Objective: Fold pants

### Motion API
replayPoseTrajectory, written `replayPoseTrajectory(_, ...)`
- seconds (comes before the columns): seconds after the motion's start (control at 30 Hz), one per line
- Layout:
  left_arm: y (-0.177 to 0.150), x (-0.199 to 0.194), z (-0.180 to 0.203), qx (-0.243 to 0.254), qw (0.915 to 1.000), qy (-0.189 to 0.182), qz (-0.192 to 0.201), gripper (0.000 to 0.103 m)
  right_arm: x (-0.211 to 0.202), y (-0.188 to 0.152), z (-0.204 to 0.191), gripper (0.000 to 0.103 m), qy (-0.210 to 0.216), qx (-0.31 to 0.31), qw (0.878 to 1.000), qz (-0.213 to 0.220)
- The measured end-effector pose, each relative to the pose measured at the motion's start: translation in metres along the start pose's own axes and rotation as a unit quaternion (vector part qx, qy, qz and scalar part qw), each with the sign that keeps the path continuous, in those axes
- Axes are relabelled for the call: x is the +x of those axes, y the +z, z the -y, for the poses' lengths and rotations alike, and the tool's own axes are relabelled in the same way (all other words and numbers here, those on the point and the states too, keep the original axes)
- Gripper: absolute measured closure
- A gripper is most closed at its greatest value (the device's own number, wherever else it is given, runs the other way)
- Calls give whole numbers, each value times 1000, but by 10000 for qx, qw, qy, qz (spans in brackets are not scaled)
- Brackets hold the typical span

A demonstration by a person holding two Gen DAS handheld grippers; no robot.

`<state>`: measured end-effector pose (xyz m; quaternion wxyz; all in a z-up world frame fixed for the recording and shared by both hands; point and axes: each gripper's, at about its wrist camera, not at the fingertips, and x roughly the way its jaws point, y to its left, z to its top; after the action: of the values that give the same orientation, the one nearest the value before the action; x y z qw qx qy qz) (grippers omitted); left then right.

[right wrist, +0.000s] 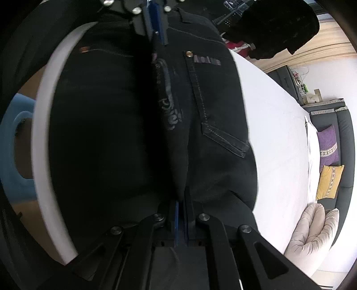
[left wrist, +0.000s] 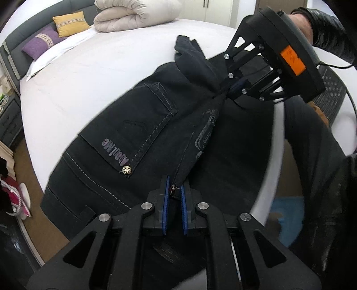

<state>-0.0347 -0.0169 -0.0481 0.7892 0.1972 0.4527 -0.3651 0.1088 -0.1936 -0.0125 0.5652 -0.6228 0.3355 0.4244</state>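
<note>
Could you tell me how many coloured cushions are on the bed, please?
2: a yellow cushion by the headboard, and a purple cushion beside it, nearer the bed's edge. The duvet could hide more.

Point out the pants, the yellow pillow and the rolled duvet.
pants (left wrist: 125, 125), left wrist view, on the back pocket.
yellow pillow (left wrist: 70, 23), left wrist view, on its face.
rolled duvet (left wrist: 136, 13), left wrist view, on the upper roll.

Bright, even room light on the white bed (left wrist: 89, 89) — heavy fisheye bending at the edges; the dark pants (right wrist: 111, 133) lose detail, slightly blurred.
</note>
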Motion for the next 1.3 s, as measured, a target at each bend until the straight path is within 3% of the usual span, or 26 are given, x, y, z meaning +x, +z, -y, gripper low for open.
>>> replayPoseTrajectory(0.17,-13,0,31,394,9988,-15,-283,95,-7,-12,-37,99,-155,-354,9992,-94)
replayPoseTrajectory(0.27,-12,-4,31,386,9989,-62,-275,95,-13,-13,-51,99,-246,-454,9986,-145)
replayPoseTrajectory(0.37,11,-4,31,421,9986,-129,-286,95,-14,-9,-53,99,-388,-521,9977,-213)
replayPoseTrajectory(0.63,5,-12,32,645,9973,-105,-329,95,-19,-3,-67,99,-625,-492,9963,-336)
replayPoseTrajectory(0.73,-1,-9,32,699,9970,-50,-339,95,-27,-5,-92,99,-676,-446,9961,-356)
replayPoseTrajectory(0.97,-6,3,24,380,9989,-8,-260,94,-22,-1,-107,97,-766,-334,9950,-544)
replayPoseTrajectory(1.2,-8,-31,7,-141,9989,-130,-420,85,-16,7,-114,96,-928,-3,9936,-644)
replayPoseTrajectory(1.3,-3,-48,2,-399,9989,-17,-248,85,-12,11,-118,96,-957,146,9929,-686)
